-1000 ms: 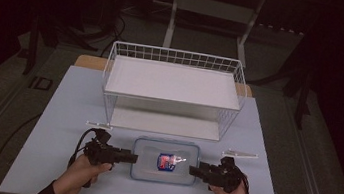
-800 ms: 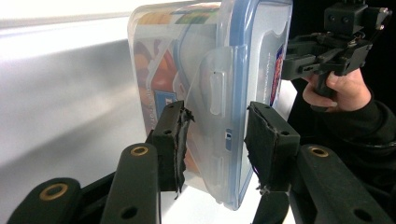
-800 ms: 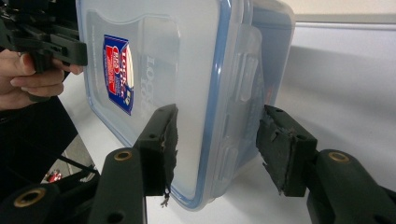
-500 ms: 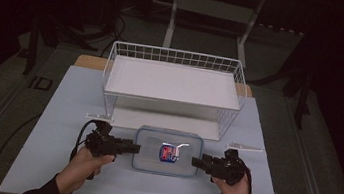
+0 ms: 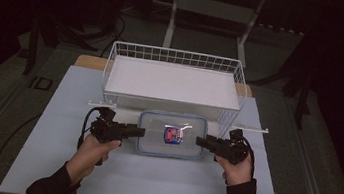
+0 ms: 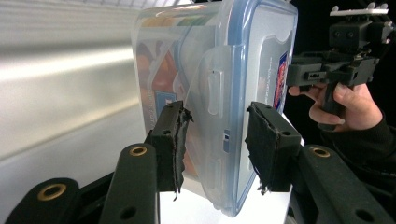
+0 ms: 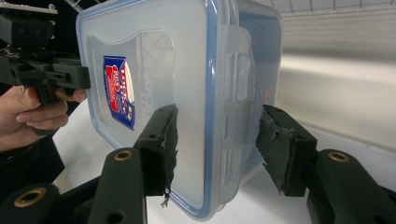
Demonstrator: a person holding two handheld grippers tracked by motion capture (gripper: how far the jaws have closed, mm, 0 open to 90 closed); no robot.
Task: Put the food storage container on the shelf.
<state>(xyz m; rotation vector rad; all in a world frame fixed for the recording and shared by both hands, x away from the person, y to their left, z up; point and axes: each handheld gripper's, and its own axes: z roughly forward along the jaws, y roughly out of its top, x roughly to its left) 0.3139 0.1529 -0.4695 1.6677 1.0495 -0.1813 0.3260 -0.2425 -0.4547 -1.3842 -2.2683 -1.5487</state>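
- Two grippers clamp one clear plastic container (image 5: 171, 135) from opposite short ends, and it hangs between them in front of the wire basket (image 5: 174, 79).
- In the left gripper view, the left gripper (image 6: 215, 140) has its jaws clenched on the container's end, one pad on the tub wall and the other on the blue-rimmed lid beside the latch flap.
- In the right gripper view, the right gripper (image 7: 218, 149) grasps the other end the same way, one pad on the lid face and one on the tub side, with the latch flap between them.
- Seen from the high view, the left gripper (image 5: 139, 132) meets the container at its left end and the right gripper (image 5: 200, 141) at its right end, each held in a hand with a dark sleeve.
- On the lid sits a red and blue label (image 5: 172, 134).
- Behind the container, the basket stands with a white floor and white wire walls.
- Under everything lies a pale sheet (image 5: 148, 184) that covers the table, with a strip of wood showing at its far edge beside the basket.
- Beyond the table the room is dark, with a grey floor, cables and the legs of stands (image 5: 173, 16).
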